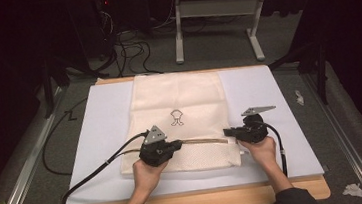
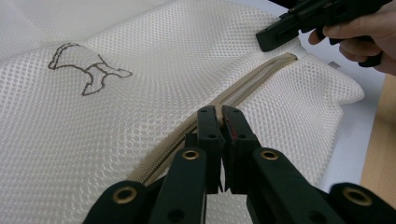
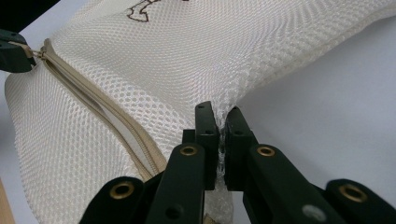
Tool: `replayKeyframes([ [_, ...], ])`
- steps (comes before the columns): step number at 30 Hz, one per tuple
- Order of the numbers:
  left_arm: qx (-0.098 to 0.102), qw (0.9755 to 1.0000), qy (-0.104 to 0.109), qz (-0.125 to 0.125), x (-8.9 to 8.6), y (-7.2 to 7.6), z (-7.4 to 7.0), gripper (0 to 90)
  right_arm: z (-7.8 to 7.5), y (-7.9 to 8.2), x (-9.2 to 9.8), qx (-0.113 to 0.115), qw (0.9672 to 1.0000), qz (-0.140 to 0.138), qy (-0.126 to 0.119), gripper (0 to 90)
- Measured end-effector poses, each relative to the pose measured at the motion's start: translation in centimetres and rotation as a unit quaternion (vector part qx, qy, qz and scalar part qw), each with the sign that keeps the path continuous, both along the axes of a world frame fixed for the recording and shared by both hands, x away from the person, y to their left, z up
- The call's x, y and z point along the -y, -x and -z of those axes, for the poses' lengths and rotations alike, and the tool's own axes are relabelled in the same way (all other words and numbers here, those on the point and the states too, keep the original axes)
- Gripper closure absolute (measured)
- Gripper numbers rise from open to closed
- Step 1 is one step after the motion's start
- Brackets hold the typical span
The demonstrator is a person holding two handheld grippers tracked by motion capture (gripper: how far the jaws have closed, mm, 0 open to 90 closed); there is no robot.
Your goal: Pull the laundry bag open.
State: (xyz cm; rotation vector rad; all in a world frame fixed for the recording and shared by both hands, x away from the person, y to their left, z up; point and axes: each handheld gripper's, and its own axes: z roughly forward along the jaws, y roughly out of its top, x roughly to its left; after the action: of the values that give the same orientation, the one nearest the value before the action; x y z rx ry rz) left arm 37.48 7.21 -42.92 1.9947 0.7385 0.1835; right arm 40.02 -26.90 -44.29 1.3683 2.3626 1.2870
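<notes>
Here, closest to me, my two hands (image 1: pixel 148 173) come up over the near wooden edge of the surface (image 1: pixel 291 121), each holding a hand-held gripper. My left hand-held gripper (image 1: pixel 177 143) has its jaws clamped together on the zip pull (image 2: pixel 219 116) of the mesh bag (image 1: pixel 181 99); in the left gripper view I see the two black jaws pinched tight with a small beige tab caught between their tips. My right hand-held gripper (image 1: pixel 227 132) is also closed, and in the right gripper view its jaws bite a bunched fold of the mesh at the bag's side edge, beside the end of the zip (image 1: pixel 203 140).

The zip runs as a beige line between the two grippers, across the near part of the bag. In the right gripper view I see it gaping slightly along its length.

The bag lies flat in the middle of the pale sheet (image 1: pixel 106 124) that covers the surface, its long side running away from me. A small dark outline figure (image 1: pixel 176 118) is printed on it just beyond the zip.

Farther off, past the surface, there are black cables (image 1: pixel 128 49) on the grey floor and a pale table frame (image 1: pixel 215 13).
</notes>
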Motion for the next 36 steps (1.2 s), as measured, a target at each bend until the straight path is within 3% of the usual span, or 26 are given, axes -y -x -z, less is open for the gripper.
replayKeyframes([
  [19, 0.006, 0.9998, -0.008, -0.017, -1.7, 0.2, -0.4, 87.2, -0.1, -0.1, 0.3, 0.001, 1.0000, 0.006, 0.003, 88.4],
  [29, 0.002, 0.9997, -0.006, -0.025, -2.6, 0.0, -0.5, 87.2, -0.7, -0.1, 0.1, 0.010, 0.9997, 0.005, 0.022, 88.4],
  [36, 0.000, 0.9996, -0.005, -0.028, -3.4, -0.1, -0.8, 87.2, -0.8, -0.2, 0.2, 0.008, 0.9997, 0.005, 0.023, 88.4],
])
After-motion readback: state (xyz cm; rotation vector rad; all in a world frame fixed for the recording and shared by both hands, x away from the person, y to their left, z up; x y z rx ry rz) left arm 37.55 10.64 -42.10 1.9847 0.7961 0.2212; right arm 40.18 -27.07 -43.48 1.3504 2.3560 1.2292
